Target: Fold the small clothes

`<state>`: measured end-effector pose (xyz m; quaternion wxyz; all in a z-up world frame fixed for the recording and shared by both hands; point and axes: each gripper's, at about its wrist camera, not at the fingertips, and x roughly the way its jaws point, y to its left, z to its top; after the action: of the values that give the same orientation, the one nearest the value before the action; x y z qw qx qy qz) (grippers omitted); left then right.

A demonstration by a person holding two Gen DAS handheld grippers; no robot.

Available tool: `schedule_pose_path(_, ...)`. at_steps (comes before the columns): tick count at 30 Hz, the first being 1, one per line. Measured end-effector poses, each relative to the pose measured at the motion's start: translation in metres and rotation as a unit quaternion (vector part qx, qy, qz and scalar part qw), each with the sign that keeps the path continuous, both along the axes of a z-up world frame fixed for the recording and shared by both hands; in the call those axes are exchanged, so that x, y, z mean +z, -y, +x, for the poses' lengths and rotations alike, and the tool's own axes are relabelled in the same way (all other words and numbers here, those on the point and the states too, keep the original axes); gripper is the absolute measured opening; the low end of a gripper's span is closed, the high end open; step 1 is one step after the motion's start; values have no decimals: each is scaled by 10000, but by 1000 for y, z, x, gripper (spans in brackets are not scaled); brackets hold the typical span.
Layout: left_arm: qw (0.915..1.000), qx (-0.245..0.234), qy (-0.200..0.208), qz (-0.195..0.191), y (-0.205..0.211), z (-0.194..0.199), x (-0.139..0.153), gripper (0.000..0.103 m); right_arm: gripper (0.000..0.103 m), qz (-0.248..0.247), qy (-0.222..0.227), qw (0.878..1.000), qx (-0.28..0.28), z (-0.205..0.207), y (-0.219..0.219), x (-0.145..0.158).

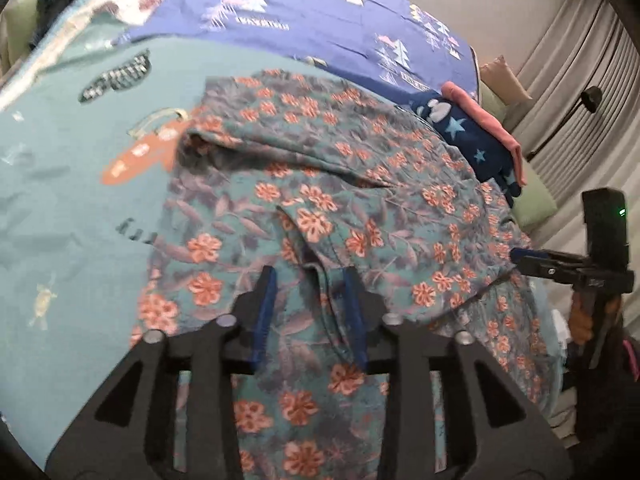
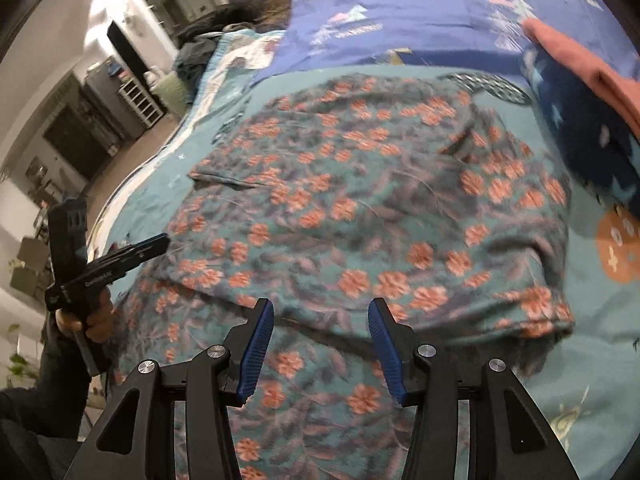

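One floral garment (image 1: pixel 304 216); two folded clothes: navy star piece (image 1: pixel 476 136), pink piece (image 1: pixel 486 120); two grippers.

teal printed bedsheet (image 1: pixel 60 184) | blue tree-print quilt (image 1: pixel 304 12) | grey curtain (image 1: pixel 592 52) | dark cabinets (image 2: pixel 96 128)

The left tool (image 1: pixel 308 280) points forward and downward, its two blue-padded fingers (image 1: pixel 265 312) standing apart with a clear gap between them; nothing is pinched in that gap. From the other camera this tool (image 2: pixel 162 242) appears side-on at the left edge, gripped from below by the person's left hand (image 2: pixel 94 318), with a dark sleeve (image 2: pixel 36 400) running down behind it. The right tool (image 2: pixel 320 304) also tilts downward, its blue pads (image 2: pixel 256 350) spread wide and pressing on nothing. In the left view it (image 1: pixel 516 255) reaches in from the right edge, carried by the right hand (image 1: pixel 580 316).
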<state>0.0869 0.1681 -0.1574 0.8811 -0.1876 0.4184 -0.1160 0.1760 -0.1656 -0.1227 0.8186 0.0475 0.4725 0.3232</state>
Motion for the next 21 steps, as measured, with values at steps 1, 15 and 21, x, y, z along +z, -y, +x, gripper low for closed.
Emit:
schedule_pose_path(1, 10000, -27, -6, -44, 1, 2, -1, 46, 50, -9, -40, 9999, -105, 2, 5, -2)
schedule_pose_path(15, 9930, -582, 953, -387, 38, 26, 63, 7, 50, 59, -215, 9962, -844, 4, 50, -7)
schedule_pose_path(21, 9685, -1332, 2104, 39, 83, 23, 160, 7, 50, 512, 140, 9912, -1216, 25, 70, 31)
